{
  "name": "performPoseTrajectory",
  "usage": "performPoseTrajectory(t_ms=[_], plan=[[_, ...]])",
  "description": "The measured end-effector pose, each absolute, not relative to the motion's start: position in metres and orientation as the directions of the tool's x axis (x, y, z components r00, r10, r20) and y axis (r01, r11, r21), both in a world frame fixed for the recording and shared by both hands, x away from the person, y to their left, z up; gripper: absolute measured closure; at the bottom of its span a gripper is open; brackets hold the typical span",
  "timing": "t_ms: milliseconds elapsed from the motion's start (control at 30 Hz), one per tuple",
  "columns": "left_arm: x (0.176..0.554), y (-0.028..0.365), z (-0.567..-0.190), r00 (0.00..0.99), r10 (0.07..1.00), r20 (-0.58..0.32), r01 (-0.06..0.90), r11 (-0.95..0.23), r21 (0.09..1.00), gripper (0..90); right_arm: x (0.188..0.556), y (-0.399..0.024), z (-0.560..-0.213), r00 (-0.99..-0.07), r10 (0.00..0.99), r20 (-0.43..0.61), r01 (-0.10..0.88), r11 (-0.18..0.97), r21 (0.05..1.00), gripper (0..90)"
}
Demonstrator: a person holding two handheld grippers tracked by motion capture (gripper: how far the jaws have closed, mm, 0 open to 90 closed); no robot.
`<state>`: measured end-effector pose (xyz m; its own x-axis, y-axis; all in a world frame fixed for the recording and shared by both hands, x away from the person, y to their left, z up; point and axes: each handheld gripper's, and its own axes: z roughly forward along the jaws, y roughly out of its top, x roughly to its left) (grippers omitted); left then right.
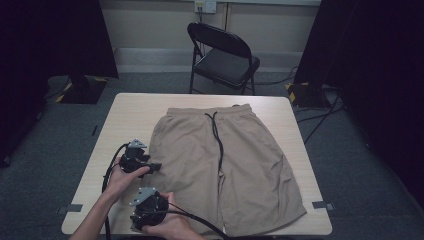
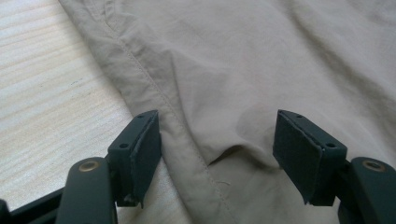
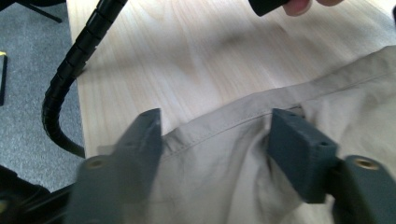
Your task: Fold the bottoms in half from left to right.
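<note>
In the high view, a pair of tan shorts (image 1: 227, 165) is seen spread flat on the pale wooden surface (image 1: 135, 107), waistband toward the far edge and a dark drawstring (image 1: 217, 137) lying down the middle; the hem nearest the camera is partly cut off by the bottom of the picture. The left gripper (image 1: 156, 166) is held at the shorts' left side seam, and the right gripper (image 1: 167, 197) is placed closer to the camera at the left leg, its jaws largely hidden by the hand (image 1: 167, 225) and by the grey plate on top. A black folding chair (image 1: 222, 57) is seen on the carpet behind the surface. In the left gripper view, the jaws are seen standing wide apart over the stitched side seam (image 2: 154, 88), with a small raised fold of fabric between them; neither pad is pressed on the cloth, and nothing is held. In the right gripper view, the jaws are spread around a bunched hem edge (image 3: 224, 121); the left one is blurred, so contact with the cloth cannot be made out, and no firm grip is shown. A ribbed black cable (image 3: 65, 74) is seen trailing off the surface's edge.
</note>
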<state>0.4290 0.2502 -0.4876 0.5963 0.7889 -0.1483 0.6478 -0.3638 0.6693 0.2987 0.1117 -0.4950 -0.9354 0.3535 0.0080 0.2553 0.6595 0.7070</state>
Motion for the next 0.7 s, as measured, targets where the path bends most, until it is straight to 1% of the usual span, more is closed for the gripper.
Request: performPoseTrajectory(t_ms=[33, 67, 100, 133, 167, 200, 300, 333, 367, 400, 433, 600, 700], plan=[[0.429, 0.251, -0.488, 0.597, 0.788, -0.148, 0.647, -0.364, 0.669, 31.8, 0.301, 0.109, -0.494, -0.937, 0.349, 0.009, 0.253, 0.660, 0.708, 48.1], [0.429, 0.251, -0.488, 0.597, 0.788, -0.148, 0.647, -0.364, 0.669, 31.8, 0.301, 0.109, -0.494, -0.937, 0.349, 0.009, 0.253, 0.660, 0.708, 48.1], [0.429, 0.251, -0.488, 0.597, 0.789, -0.147, 0.647, -0.365, 0.670, 31.8, 0.303, 0.107, -0.494, -0.934, 0.357, 0.013, 0.259, 0.651, 0.713, 54.5], [0.429, 0.251, -0.488, 0.597, 0.789, -0.147, 0.647, -0.365, 0.670, 31.8, 0.303, 0.107, -0.494, -0.934, 0.357, 0.013, 0.259, 0.651, 0.713, 54.5], [0.430, 0.251, -0.488, 0.596, 0.789, -0.147, 0.647, -0.363, 0.670, 31.8, 0.305, 0.106, -0.494, -0.931, 0.366, 0.016, 0.267, 0.648, 0.714, 60.0], [0.430, 0.251, -0.488, 0.595, 0.790, -0.147, 0.647, -0.362, 0.671, 31.8, 0.306, 0.105, -0.494, -0.931, 0.364, 0.016, 0.266, 0.649, 0.713, 62.9], [0.430, 0.250, -0.488, 0.597, 0.789, -0.145, 0.645, -0.364, 0.672, 31.5, 0.312, 0.101, -0.494, -0.925, 0.378, 0.032, 0.285, 0.637, 0.716, 79.2], [0.430, 0.250, -0.488, 0.597, 0.789, -0.145, 0.645, -0.364, 0.672, 31.5, 0.312, 0.101, -0.494, -0.925, 0.378, 0.032, 0.285, 0.637, 0.716, 79.2], [0.430, 0.250, -0.488, 0.595, 0.790, -0.144, 0.644, -0.362, 0.674, 31.5, 0.315, 0.098, -0.494, -0.917, 0.395, 0.064, 0.316, 0.618, 0.720, 86.3], [0.430, 0.250, -0.488, 0.595, 0.790, -0.144, 0.644, -0.362, 0.675, 31.5, 0.315, 0.098, -0.494, -0.917, 0.395, 0.064, 0.316, 0.618, 0.720, 86.3], [0.430, 0.250, -0.489, 0.593, 0.792, -0.147, 0.643, -0.355, 0.679, 31.0, 0.314, 0.096, -0.495, -0.913, 0.400, 0.080, 0.329, 0.607, 0.723, 88.1], [0.432, 0.252, -0.489, 0.592, 0.790, -0.161, 0.645, -0.344, 0.683, 30.7, 0.310, 0.094, -0.497, -0.905, 0.413, 0.099, 0.347, 0.583, 0.734, 89.0], [0.436, 0.255, -0.489, 0.582, 0.791, -0.187, 0.655, -0.320, 0.684, 29.6, 0.309, 0.092, -0.497, -0.907, 0.407, 0.104, 0.345, 0.580, 0.738, 89.4]])
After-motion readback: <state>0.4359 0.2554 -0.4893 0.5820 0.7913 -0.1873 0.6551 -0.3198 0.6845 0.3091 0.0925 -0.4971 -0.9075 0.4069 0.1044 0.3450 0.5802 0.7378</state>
